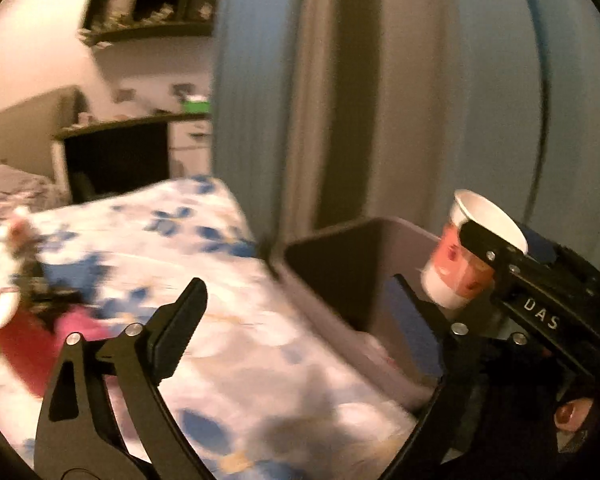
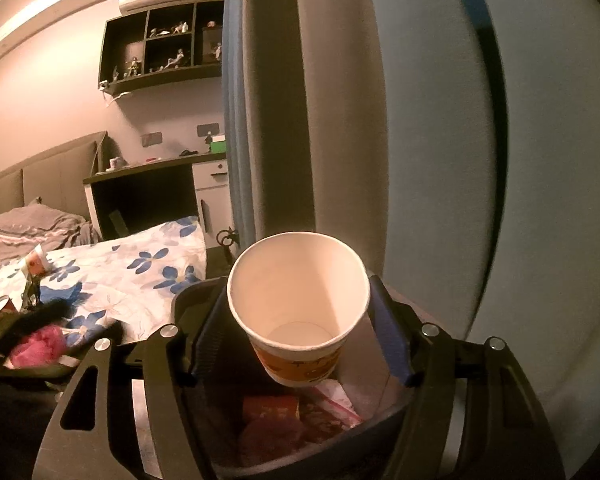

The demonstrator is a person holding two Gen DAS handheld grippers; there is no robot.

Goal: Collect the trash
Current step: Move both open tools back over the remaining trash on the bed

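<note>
So the paper cup (image 2: 298, 312) is the main thing here: white inside, orange print outside, sitting right between the right gripper's (image 2: 300, 332) blue pads (image 2: 390, 334). The pads look pressed on its sides, so that one's clamped on the cup. Directly under it, at about 6 o'clock in the right wrist view, is the trash bin (image 2: 384, 416) with some red and pink wrappers already in the bottom.

From the left wrist view the same cup (image 1: 466, 254) shows up at roughly 3 o'clock, tilted, hanging over the bin's (image 1: 340, 276) open top. The left gripper (image 1: 300, 312) has its jaws spread wide with nothing in them.

Off toward 9 o'clock there's the bed with a blue-flowered sheet (image 2: 132, 276), butting up against the bin. On it lie another small cup (image 2: 36, 262), a red can (image 2: 0, 308) and something pink (image 2: 40, 344).

Further back: a desk (image 2: 156, 184) and a dark wall shelf (image 2: 160, 44) at about 11 o'clock.
</note>
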